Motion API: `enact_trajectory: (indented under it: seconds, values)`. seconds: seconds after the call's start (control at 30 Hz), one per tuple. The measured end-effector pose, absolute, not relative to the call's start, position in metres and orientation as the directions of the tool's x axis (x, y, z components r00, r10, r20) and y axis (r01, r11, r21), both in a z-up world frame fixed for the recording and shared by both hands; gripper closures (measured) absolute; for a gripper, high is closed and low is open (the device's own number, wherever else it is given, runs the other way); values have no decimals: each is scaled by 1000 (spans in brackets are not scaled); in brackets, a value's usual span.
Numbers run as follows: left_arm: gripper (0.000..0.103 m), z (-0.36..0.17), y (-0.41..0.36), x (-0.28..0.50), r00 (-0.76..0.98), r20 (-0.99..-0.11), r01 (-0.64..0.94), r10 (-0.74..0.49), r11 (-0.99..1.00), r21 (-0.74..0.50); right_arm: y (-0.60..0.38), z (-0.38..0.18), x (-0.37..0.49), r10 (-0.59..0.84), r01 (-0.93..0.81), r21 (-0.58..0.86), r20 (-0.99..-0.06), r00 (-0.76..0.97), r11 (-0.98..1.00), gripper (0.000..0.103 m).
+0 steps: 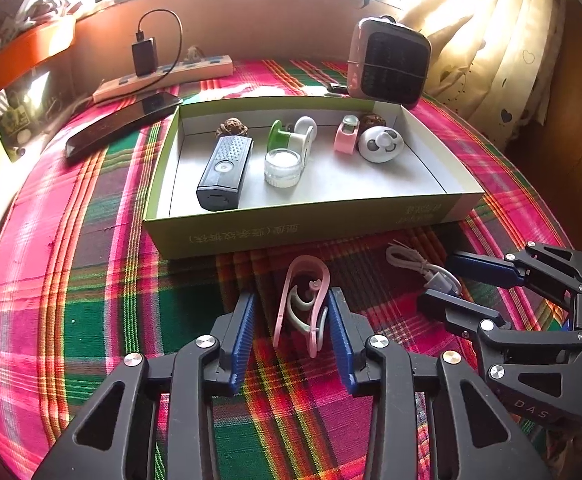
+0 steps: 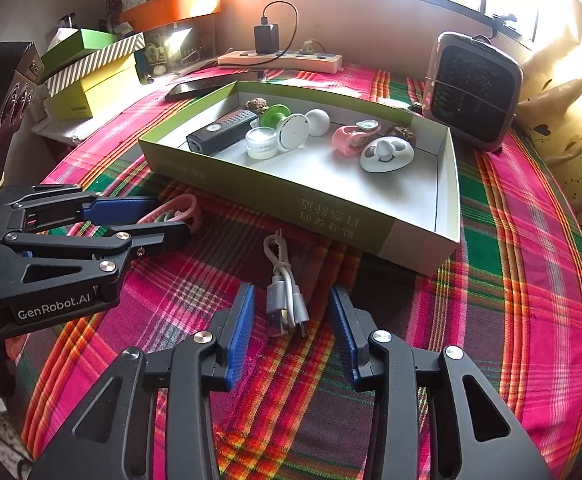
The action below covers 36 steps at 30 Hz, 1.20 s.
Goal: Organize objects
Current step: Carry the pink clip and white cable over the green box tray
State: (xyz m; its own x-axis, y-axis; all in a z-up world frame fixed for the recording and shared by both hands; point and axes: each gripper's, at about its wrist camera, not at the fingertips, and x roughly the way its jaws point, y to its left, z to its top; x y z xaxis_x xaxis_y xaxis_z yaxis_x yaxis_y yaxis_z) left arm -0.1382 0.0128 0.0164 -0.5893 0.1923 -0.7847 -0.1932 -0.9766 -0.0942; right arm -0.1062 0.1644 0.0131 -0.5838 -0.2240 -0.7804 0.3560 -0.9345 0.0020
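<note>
- Ahead of both our grippers, the green box point(image 1: 303, 232) holds small gadgets.
- Our left gripper point(image 1: 291, 320) stands open around the pink clip point(image 1: 303, 304).
- Our right gripper point(image 2: 291, 320) stands open astride the bundled white cable point(image 2: 285, 300).

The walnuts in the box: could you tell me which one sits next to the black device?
The left walnut, in the back corner just behind the black device; the other walnut sits behind the pink item.

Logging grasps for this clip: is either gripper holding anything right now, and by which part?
Nothing is held. The left gripper is open astride the pink clip; the right gripper is open astride the coiled cable. Both things lie on the cloth.
</note>
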Motion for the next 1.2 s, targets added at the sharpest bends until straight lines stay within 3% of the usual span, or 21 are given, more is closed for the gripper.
enact_trajectory:
  seconds: [0.2, 1.2]
  values:
    - [81, 16, 9, -138, -593, -782, -183, 191, -978, -100, 163, 14, -105, -233, 361, 9, -779, -583, -933, 81]
    - [82, 20, 13, -134, -599, -774, -203, 205, -974, -101, 164, 15, -103, -249, 354, 35, -774, -582, -934, 82]
